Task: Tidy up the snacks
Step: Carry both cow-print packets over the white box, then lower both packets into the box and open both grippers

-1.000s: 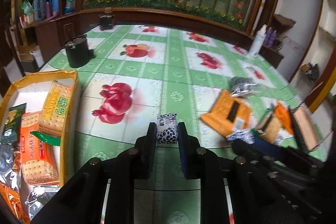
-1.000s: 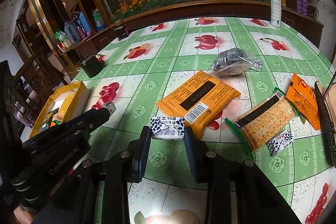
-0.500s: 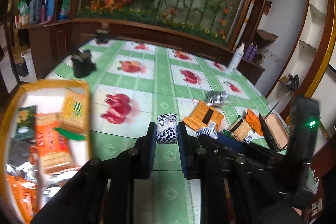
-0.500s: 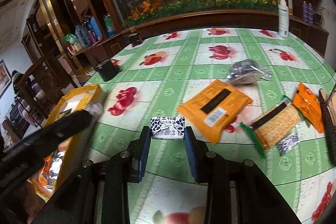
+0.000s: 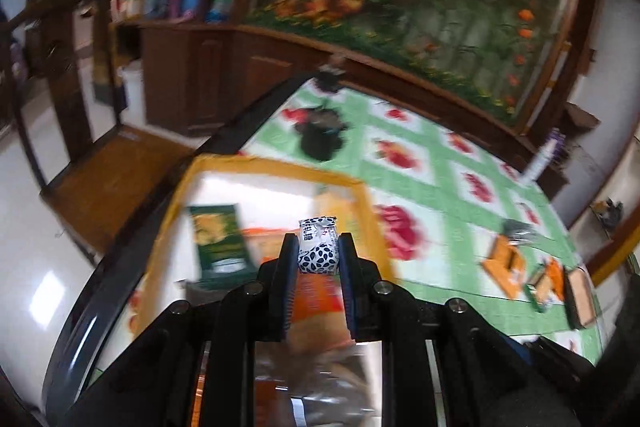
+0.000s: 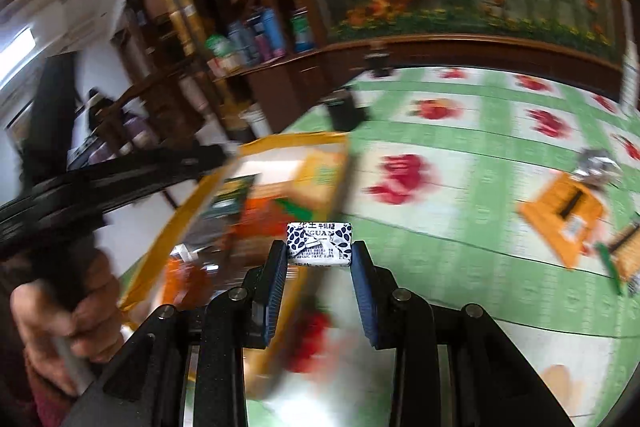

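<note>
My left gripper (image 5: 318,253) is shut on a small white candy pack with a dark blue seed pattern (image 5: 318,247), held above the yellow snack box (image 5: 280,169). The box holds a green packet (image 5: 218,241), orange cracker packs and silvery wrappers. My right gripper (image 6: 319,251) is shut on a second, wider blue-and-white candy pack (image 6: 319,242), hanging by the box's right wall (image 6: 294,139). In the right wrist view the left gripper's black body (image 6: 100,179) and the hand holding it (image 6: 60,311) are at the left.
On the green checked tablecloth (image 6: 460,227) to the right lie an orange pack (image 6: 562,213), a silvery bag (image 6: 596,161) and a cracker pack (image 6: 624,251). A black container (image 5: 320,137) stands past the box. The table edge and floor (image 5: 112,179) lie left of the box.
Both grippers have swung left from the open cloth towards the yellow box, each still carrying its candy pack. The box now fills the view below the left gripper.
</note>
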Demonstrator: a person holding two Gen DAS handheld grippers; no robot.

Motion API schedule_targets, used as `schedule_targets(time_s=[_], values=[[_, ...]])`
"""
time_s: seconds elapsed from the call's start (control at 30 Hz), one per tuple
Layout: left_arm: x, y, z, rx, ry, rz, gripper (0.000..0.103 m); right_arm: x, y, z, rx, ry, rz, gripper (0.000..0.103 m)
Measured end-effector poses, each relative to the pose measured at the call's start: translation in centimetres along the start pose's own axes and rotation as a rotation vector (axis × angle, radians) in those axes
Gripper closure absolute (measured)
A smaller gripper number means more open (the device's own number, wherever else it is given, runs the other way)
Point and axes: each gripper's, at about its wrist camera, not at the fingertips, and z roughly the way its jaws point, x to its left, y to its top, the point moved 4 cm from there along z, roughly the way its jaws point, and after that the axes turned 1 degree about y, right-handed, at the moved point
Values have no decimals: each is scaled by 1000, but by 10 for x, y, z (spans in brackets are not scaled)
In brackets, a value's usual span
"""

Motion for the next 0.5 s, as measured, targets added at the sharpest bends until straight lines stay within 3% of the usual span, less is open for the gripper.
schedule_targets(time_s=[0.17,0.37,0.43,0.5], values=[[22,-11,23,67,28,-23,84,39,-5,34,62,23,-74,67],[29,-15,28,90,8,-42,82,40,-17,54,111,-1,-103,67],[29,-14,27,88,4,-49,62,37,-18,55,125,2,-105,67],[29,-14,25,79,8,-54,54,37,-19,54,127,14,-95,66]])
